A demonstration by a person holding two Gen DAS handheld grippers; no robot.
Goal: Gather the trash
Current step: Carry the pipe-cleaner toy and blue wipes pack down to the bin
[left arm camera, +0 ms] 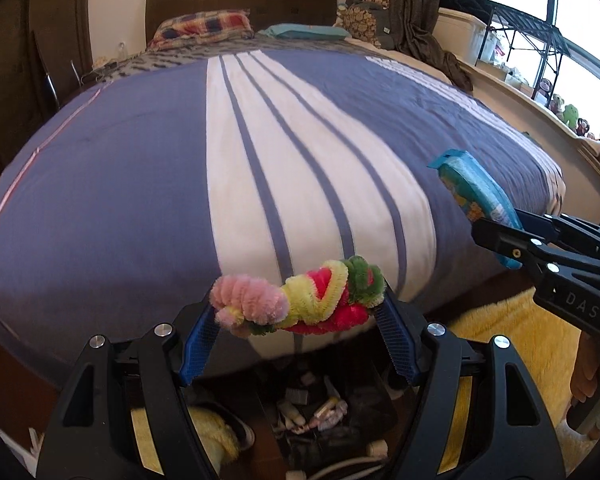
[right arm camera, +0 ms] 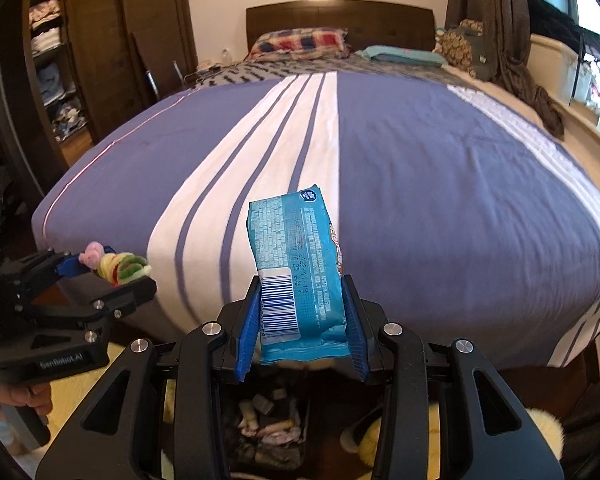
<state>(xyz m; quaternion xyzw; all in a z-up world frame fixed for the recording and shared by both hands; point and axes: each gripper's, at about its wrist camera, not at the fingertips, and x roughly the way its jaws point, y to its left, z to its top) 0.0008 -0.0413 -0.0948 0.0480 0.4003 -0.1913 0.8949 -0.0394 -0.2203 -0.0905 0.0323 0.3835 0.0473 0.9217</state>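
Purple bed [left arm camera: 140,168], white stripes, fills both your views. Your right gripper [right arm camera: 304,320] pinches crinkly blue wrapper [right arm camera: 296,264]; barcode shows only there. Your left gripper [left arm camera: 296,312] clamps fuzzy twisted pipe cleaners [left arm camera: 300,300] above bed's foot.

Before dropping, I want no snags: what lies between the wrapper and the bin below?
Nothing: right wrist view shows open air between blue wrapper and trash bin.
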